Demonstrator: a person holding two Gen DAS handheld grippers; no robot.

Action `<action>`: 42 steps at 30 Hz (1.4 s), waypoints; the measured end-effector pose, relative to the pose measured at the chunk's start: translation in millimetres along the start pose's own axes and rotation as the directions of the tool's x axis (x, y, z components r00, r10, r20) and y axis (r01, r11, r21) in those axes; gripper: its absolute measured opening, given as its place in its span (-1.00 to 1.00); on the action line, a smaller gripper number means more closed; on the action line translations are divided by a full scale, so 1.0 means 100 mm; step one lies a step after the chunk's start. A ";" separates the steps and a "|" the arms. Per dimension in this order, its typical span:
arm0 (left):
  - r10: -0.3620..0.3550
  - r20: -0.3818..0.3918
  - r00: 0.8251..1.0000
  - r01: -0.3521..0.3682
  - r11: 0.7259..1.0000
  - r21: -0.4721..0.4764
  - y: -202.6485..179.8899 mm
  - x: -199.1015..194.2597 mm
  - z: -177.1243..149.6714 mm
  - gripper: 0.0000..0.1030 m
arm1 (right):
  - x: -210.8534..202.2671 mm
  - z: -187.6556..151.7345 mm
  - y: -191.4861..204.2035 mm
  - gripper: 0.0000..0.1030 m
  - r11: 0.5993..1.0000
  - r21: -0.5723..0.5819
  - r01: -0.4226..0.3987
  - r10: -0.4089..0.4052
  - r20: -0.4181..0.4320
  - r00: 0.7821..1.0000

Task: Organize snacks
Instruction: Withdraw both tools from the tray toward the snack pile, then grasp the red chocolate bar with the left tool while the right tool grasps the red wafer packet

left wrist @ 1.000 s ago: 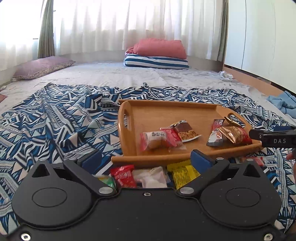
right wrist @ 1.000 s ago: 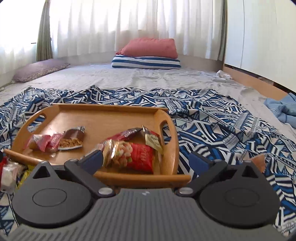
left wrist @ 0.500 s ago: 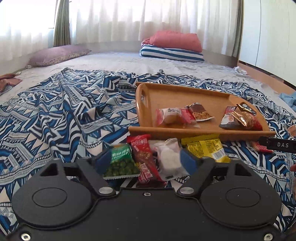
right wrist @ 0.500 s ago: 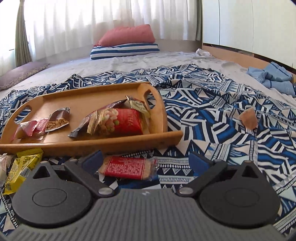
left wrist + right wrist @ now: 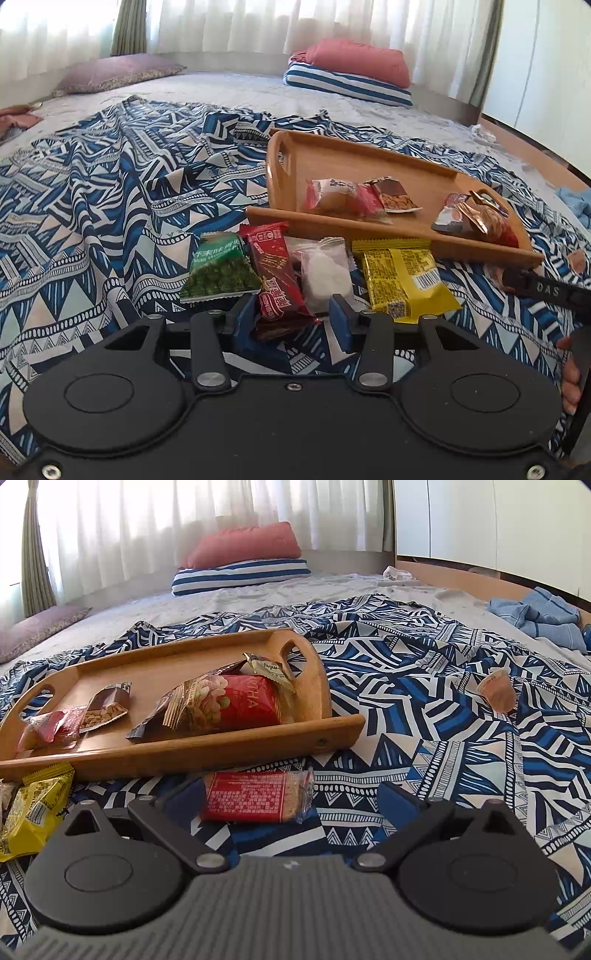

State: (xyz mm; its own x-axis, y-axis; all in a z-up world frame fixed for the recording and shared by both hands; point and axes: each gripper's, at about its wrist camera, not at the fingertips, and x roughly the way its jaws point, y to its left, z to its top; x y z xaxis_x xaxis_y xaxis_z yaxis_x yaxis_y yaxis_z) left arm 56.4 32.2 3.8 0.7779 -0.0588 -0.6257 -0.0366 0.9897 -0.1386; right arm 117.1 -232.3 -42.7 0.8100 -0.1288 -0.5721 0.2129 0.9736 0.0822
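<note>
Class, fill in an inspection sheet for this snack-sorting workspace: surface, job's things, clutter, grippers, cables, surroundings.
Surface: patterned blue blanket over a bed.
Job's things: wooden tray holding several packets; green pea packet, dark red packet, white packet and yellow packet on the blanket before it; red wafer packet there too.
Clutter: small jelly cup; blue clothes.
Grippers: left gripper open around the dark red packet's end; right gripper open, wafer between its fingers.
Cables: nothing seen.
Surroundings: pillows, curtains.
</note>
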 end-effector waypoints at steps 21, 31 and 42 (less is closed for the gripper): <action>-0.016 -0.009 1.000 0.016 0.998 -0.057 0.07 0.13 0.19 -0.55 | 0.07 -0.02 0.07 1.00 0.998 -0.049 -0.036 0.035 -0.017 0.999; -0.002 -0.015 1.000 0.002 0.999 -0.037 0.06 0.04 0.15 -0.56 | 0.03 0.01 0.04 1.00 0.999 -0.032 -0.044 0.043 -0.012 0.999; -0.010 0.018 1.000 0.011 0.999 -0.030 0.04 -0.10 0.23 -0.56 | 0.01 0.17 0.15 1.00 0.993 -0.112 -0.042 0.039 -0.028 0.999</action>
State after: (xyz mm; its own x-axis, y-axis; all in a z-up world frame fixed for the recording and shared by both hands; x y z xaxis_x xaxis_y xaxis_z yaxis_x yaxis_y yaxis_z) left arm 62.9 39.6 27.8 0.7896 -0.0663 -0.6100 -0.0474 0.9846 -0.1684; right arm 130.0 -221.0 -27.9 0.8018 -0.0855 -0.5914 0.1162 0.9931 0.0139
